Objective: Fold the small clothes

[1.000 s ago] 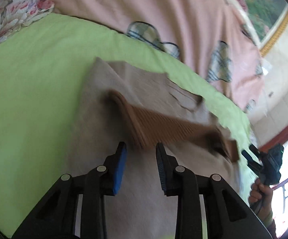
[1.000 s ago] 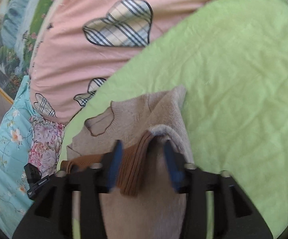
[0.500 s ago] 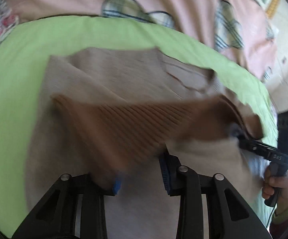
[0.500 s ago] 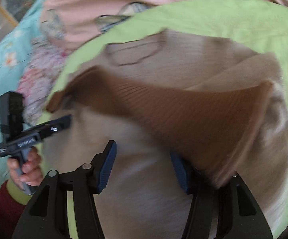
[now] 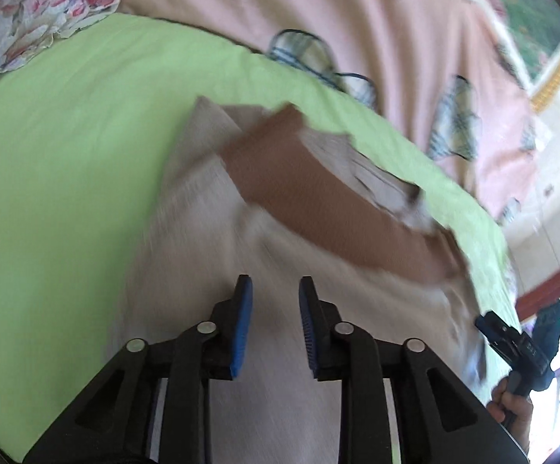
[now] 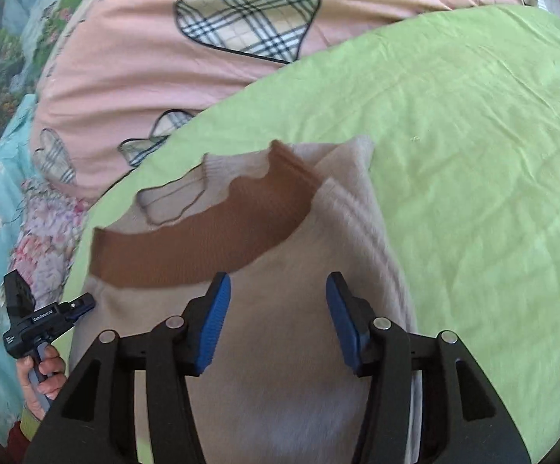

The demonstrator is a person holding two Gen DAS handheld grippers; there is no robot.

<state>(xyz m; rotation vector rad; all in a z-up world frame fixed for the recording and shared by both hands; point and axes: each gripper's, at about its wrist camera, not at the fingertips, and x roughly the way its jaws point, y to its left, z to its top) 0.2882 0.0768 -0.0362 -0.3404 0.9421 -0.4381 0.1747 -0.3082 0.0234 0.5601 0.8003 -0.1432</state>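
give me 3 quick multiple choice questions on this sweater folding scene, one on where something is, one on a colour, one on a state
1. What does the sweater lie on?
A. a green sheet
B. a wooden floor
C. a blue pillow

2. What colour is the ribbed band folded across the sweater?
A. black
B. brown
C. yellow

3. How do the right gripper's jaws stand?
A. clamped on the band
B. clamped on the sheet
C. apart, with nothing between them

Answers:
1. A: the sweater is spread on the green sheet.
2. B: the ribbed band is brown against the beige knit.
3. C: the right gripper has its blue pads apart above the cloth, gripping nothing.
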